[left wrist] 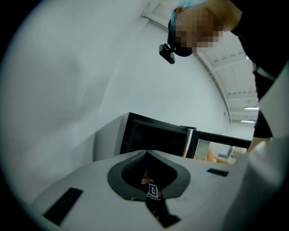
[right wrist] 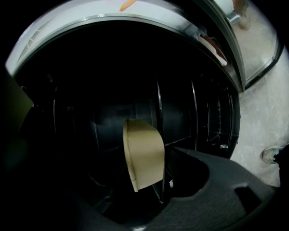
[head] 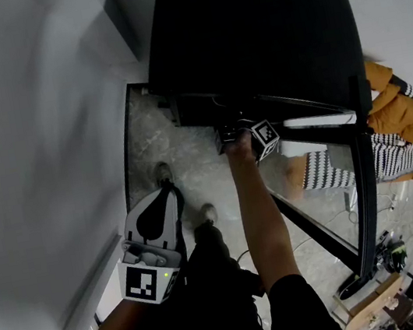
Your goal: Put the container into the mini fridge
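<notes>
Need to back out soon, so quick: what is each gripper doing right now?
Left gripper: closed, empty.
Right gripper: open; the container stands between its fingers, not gripped, inside the mini fridge.

Nearly lost in the dark inside the mini fridge (right wrist: 90,103): left jaw of the right gripper (right wrist: 146,191), foot of the container (right wrist: 143,153). Cannot tell what bears the container. In the head view, gripper tips out of sight within the fridge mouth, container too
</notes>
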